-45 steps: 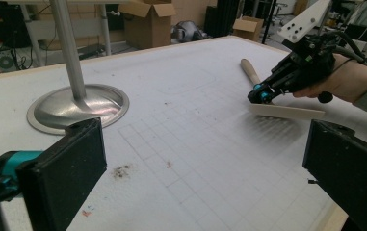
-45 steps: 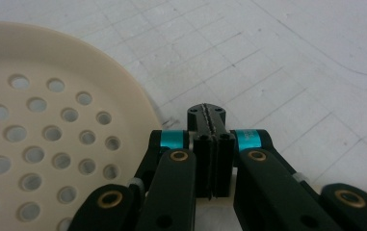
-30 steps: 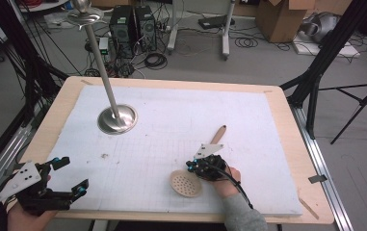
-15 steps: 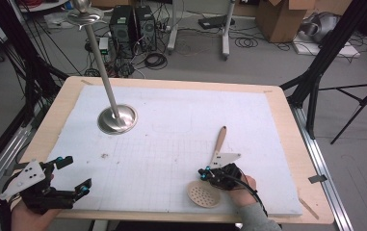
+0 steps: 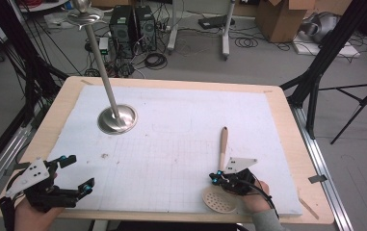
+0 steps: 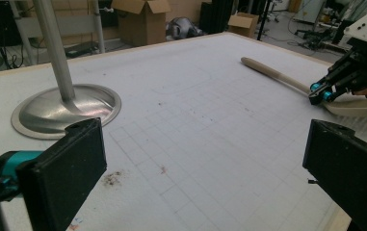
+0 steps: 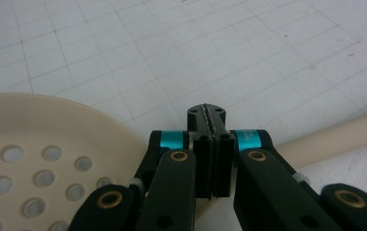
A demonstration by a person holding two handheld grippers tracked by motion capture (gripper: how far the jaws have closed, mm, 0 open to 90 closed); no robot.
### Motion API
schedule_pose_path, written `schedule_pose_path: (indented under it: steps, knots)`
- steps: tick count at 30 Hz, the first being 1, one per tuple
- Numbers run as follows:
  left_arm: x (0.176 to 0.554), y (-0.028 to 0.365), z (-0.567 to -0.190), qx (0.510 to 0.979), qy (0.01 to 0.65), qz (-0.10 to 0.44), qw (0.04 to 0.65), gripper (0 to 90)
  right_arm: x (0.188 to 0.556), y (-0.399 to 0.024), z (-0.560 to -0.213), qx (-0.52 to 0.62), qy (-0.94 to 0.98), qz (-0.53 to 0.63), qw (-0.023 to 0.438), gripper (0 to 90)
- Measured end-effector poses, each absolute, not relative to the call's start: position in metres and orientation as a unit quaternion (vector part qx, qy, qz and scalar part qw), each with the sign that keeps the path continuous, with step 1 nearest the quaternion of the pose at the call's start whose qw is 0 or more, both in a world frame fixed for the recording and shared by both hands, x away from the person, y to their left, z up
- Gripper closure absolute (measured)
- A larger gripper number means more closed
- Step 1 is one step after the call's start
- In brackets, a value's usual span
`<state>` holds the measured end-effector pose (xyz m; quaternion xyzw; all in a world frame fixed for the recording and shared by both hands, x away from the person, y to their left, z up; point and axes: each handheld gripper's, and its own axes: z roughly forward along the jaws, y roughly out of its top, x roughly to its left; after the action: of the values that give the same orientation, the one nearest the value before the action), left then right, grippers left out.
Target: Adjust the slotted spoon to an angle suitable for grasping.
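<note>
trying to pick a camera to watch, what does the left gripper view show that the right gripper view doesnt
Left gripper view alone: its own wide-open left gripper, the metal stand with its round base and pole, cardboard boxes beyond the table, and the right gripper seen from outside beside the utensil's handle.

Right gripper view alone: the right gripper's jaws pressed together up close, and the holes in the slotted spoon head just left of them.

Both: the white gridded mat and the spoon's pale handle lying on it.
</note>
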<state>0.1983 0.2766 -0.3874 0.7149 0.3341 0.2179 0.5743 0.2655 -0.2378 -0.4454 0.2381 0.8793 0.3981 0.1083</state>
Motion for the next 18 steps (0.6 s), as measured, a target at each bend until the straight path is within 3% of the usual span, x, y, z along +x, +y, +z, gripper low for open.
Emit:
schedule_pose_path:
  steps: [9, 18]
  knots:
    - [0.200, 0.276, -0.387, 0.716, 0.333, 0.217, 0.574, 1.7, 0.273, -0.255, -0.425, 0.259, 0.850, 0.441, 0.124, 90.0]
    - [0.199, 0.276, -0.386, 0.716, 0.332, 0.220, 0.573, 1.7, 0.285, -0.281, -0.437, 0.315, 0.835, 0.426, 0.148, 90.0]
